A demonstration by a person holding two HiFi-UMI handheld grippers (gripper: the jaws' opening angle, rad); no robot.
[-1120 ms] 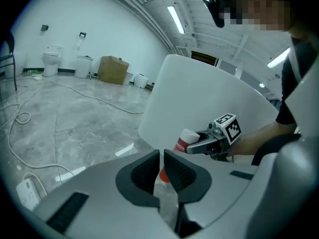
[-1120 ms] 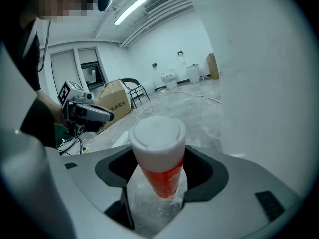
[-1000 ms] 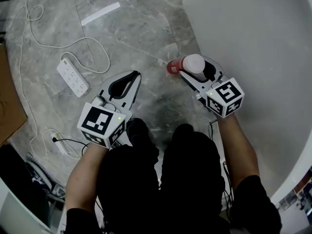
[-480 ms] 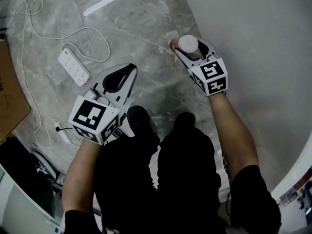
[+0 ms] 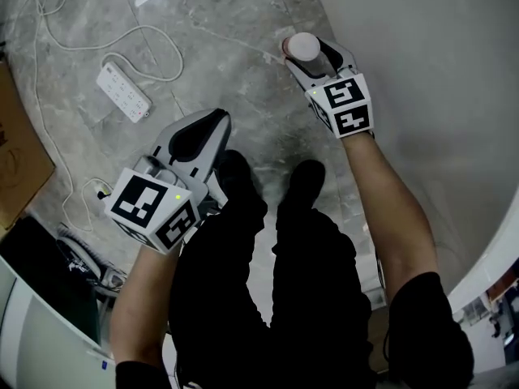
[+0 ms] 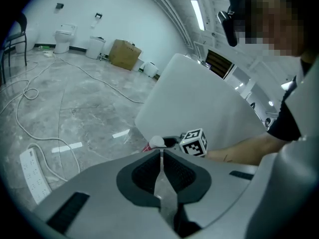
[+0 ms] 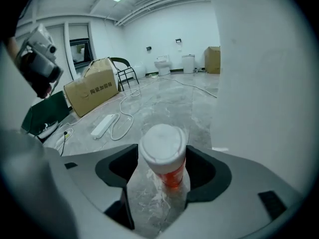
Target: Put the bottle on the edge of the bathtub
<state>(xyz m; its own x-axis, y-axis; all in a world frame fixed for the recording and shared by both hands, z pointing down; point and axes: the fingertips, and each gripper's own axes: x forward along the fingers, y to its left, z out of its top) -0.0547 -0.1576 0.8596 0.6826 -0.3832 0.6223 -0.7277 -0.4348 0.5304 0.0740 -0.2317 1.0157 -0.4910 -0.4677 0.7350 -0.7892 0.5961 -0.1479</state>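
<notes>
Your right hand-held gripper (image 7: pixel 163 167) has its jaws closed on the bottle (image 7: pixel 162 146). Both pads press on its sides just under the white cap, and the red-orange body goes down between them toward the grey stone floor (image 5: pixel 251 96). I cannot tell if its bottom touches the floor.

In the head view the bottle is at 1 o'clock from your shoes (image 5: pixel 304 177), just beside the outer wall of the white bathtub (image 5: pixel 430 63). The tub fills everything from 12 to 4 o'clock. The bottle is not on the edge of the bathtub: in the left gripper view the tub's top edge runs higher than the cap. To the right of the bottle there is only a narrow strip of floor before the wall.

Your left hand-held gripper (image 6: pixel 162 156) is closed completely. The two jaws meet along one line and nothing is between them. It hangs over the floor at 10 o'clock from your shoes, well apart from the bottle.

The open room is on the left, where the floor goes from 10 to 12 o'clock. A white power strip (image 5: pixel 123 92) lies there at 10 o'clock with its white cable (image 5: pixel 144 29) in loops near it, both well apart from the hand-held grippers. A cardboard box (image 5: pixel 18 164) is at 9 o'clock.
</notes>
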